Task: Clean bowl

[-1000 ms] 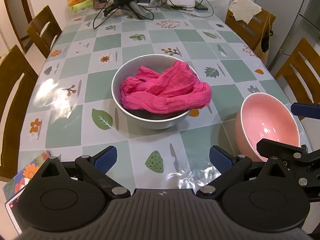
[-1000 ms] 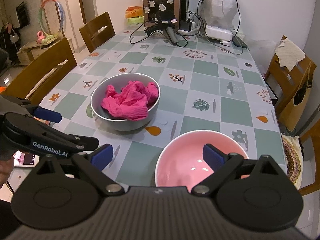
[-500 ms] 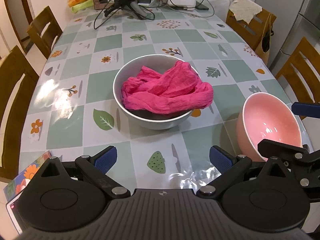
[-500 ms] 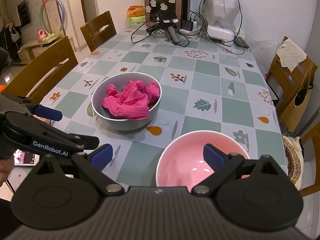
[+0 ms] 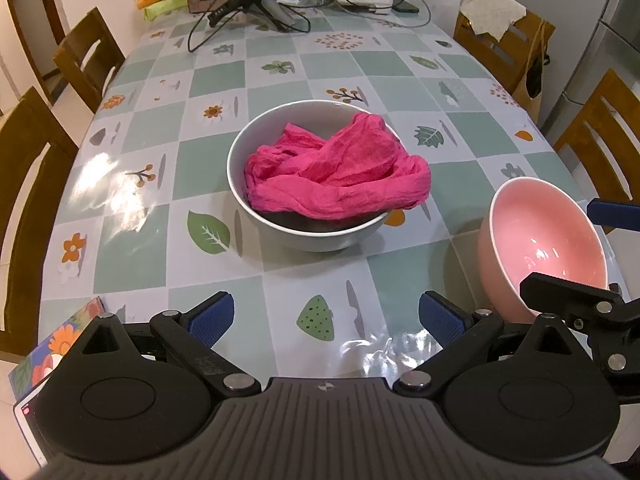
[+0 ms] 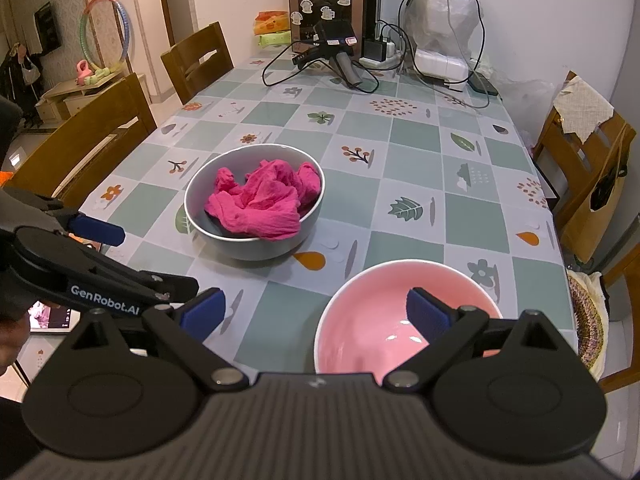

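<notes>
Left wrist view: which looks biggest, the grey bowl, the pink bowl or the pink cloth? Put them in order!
1. grey bowl, the widest.
2. pink cloth, bunched inside it and hanging a little over its rim.
3. pink bowl, though it sits nearer the camera and is partly hidden, so its rank against the cloth is unsure.

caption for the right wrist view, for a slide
Open right gripper poised over an empty pink bowl; a pink cloth sits in the grey bowl beyond.

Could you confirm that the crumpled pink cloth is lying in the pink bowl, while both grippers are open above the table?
Not quite: the pink cloth lies in the grey bowl, as the left wrist view shows. The pink bowl is empty. Both grippers are indeed open.
</notes>
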